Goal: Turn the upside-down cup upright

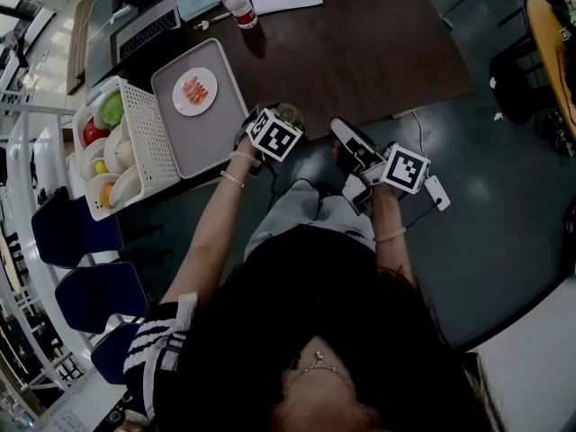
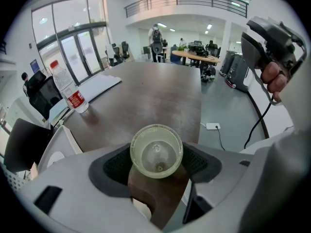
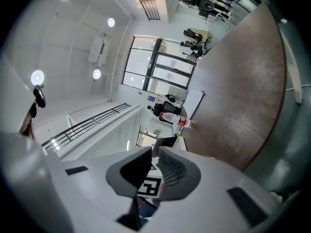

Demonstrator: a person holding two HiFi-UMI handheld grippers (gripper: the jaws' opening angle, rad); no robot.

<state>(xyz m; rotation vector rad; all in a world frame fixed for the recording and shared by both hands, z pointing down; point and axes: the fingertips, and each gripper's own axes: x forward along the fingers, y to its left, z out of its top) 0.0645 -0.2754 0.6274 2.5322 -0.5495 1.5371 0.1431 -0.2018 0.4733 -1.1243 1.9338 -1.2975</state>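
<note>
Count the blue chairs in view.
3 blue chairs in a row at left: one beside the basket, one lower, one by the striped sleeve. More may be hidden.

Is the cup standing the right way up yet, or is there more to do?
Done: the left gripper has the clear cup pinched between its pads. In hand: the turn; the cup shows a round end to that gripper's camera, and mouth or base I can't tell. Left: stand it upright on the brown table and let go. The right gripper is shut, empty.
</note>
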